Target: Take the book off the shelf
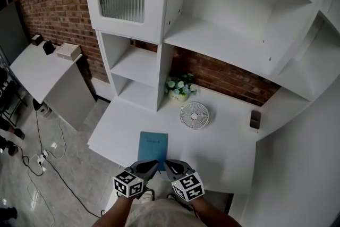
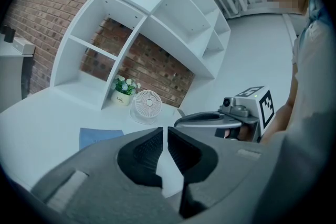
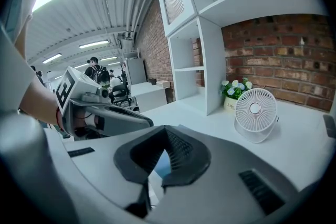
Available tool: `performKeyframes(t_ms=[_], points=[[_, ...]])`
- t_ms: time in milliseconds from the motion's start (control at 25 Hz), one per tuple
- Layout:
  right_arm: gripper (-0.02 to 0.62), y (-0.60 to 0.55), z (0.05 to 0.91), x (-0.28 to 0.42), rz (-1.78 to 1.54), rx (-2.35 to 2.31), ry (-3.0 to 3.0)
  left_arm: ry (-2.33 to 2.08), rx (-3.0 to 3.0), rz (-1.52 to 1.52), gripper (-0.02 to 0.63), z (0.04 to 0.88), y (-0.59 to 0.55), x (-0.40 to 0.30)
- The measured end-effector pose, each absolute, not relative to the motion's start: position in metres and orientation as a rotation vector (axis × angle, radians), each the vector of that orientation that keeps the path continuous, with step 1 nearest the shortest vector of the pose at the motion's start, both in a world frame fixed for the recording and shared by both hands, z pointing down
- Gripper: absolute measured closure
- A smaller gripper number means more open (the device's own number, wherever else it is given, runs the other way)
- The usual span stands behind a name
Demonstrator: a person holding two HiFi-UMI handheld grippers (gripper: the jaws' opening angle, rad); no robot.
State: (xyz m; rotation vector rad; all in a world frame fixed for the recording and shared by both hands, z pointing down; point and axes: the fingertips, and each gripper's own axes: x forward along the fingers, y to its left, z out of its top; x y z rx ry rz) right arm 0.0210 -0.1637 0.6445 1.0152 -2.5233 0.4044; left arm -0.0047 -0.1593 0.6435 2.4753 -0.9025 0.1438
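A thin blue book [image 1: 153,146] lies flat on the white desk [image 1: 223,146], near its front edge; it also shows as the book [image 2: 97,137] low in the left gripper view. My left gripper [image 1: 151,166] hovers just in front of the book's near edge, jaws drawn together to a thin slit with nothing between them. Right beside it my right gripper [image 1: 171,166] is shut and empty. Each gripper sees the other: the right gripper [image 2: 220,119] and the left gripper [image 3: 113,113]. The shelves of the white shelf unit [image 1: 159,34] hold no book.
A small white fan [image 1: 194,115] and a pot of flowers [image 1: 179,87] stand behind the book. A dark small device [image 1: 255,119] lies at the desk's right. A low white side table [image 1: 42,66] stands at the left, with cables [image 1: 40,159] on the floor.
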Motion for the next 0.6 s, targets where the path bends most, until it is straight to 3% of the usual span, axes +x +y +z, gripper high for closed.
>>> performKeyframes(t_ms=[600], points=[[0.581,-0.1652,0.647,0.0218,0.43,1.011,-2.515,-0.916,2.461,0.141,0.571,0.6442,-0.1607,-0.0075]])
